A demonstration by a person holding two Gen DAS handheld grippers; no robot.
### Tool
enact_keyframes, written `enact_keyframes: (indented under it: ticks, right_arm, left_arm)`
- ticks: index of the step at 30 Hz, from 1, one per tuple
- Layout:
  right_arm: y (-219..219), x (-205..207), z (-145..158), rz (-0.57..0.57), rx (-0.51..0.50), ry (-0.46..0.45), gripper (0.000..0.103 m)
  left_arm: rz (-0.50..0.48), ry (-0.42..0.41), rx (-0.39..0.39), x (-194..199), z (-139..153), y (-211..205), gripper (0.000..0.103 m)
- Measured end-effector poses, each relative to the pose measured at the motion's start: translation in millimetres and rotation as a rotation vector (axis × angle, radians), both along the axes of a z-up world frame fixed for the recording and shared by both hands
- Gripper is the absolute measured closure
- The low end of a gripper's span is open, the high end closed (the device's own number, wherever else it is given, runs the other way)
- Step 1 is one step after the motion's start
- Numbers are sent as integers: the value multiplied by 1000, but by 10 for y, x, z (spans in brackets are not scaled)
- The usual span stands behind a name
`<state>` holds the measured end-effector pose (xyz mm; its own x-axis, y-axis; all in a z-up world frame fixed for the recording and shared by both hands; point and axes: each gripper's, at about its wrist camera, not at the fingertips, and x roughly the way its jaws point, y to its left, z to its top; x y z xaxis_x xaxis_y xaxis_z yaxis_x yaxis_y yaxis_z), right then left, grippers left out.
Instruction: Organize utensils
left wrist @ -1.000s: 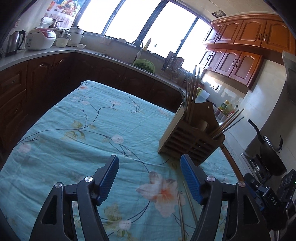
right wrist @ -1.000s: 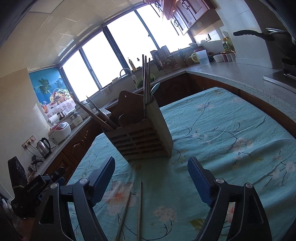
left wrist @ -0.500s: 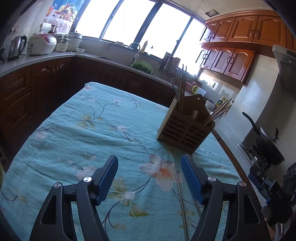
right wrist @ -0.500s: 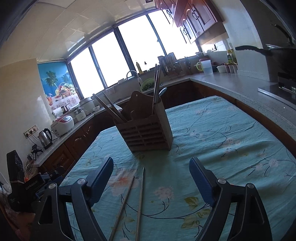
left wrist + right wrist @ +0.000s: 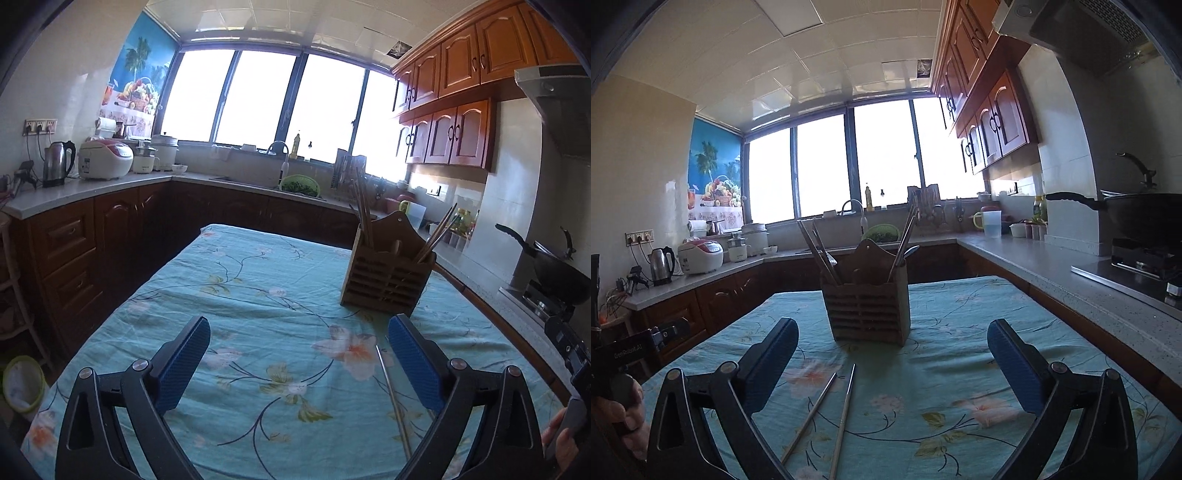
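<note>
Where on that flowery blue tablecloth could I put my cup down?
The widest bare patch is the left half of the flowery blue tablecloth, from the slatted wooden utensil holder to the left edge. Right of the holder is bare too. It is crowded in front of the holder, where two thin metal chopsticks lie near the open left gripper and right gripper.

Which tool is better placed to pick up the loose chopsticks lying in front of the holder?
Right tool: open, chopsticks lie between its fingers. Left tool sees them off toward one finger.
</note>
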<state>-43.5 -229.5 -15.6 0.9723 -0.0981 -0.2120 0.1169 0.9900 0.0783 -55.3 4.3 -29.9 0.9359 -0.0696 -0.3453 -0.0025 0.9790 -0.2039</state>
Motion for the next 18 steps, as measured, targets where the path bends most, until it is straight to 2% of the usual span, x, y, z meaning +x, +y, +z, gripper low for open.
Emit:
enact_keyframes:
  ticks: [6,18]
  right_arm:
    - [-46,-81,-131,-26,10,33,0]
    - [-98,-169,-211,-36,7,45,0]
  left_arm:
    - [9,11,85,-127,-137,-104,1]
    - [28,43,126,-115,-127,-90,1]
